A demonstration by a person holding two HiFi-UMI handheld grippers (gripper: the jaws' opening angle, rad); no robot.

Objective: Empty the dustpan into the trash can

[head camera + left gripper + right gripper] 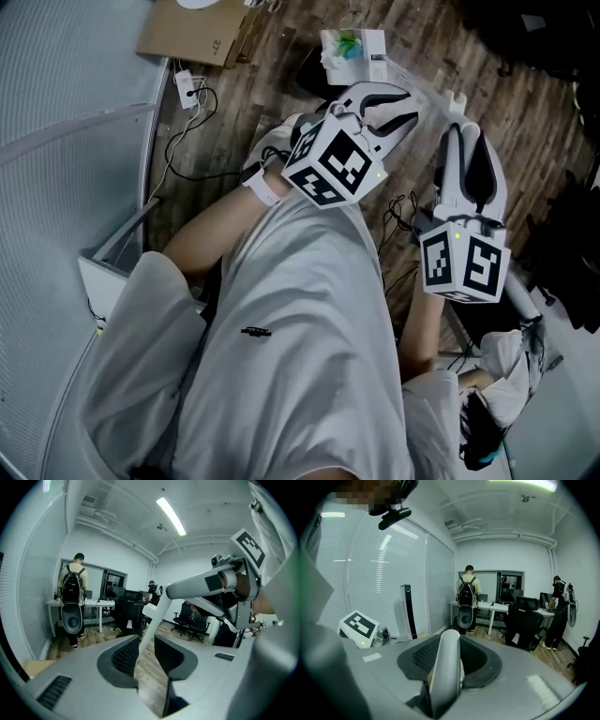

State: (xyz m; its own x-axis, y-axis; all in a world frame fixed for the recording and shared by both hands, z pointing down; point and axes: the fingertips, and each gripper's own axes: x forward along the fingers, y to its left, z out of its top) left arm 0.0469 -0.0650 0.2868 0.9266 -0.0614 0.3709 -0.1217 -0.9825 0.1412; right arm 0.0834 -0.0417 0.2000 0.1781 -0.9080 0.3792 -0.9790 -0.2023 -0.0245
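You stand on a wood floor (272, 84) with one long white handle (444, 667) slanting across in front of you. It seems to end at a white pan (352, 45) low on the floor ahead, holding green and white scraps; that is likely the dustpan. No trash can shows plainly. Your two grippers share the handle. The right gripper (462, 131) pinches it in its jaws, bearing the weight. The left gripper (411, 105) has its jaws spread with the handle running loose between them, probably ready for a fresh hold.
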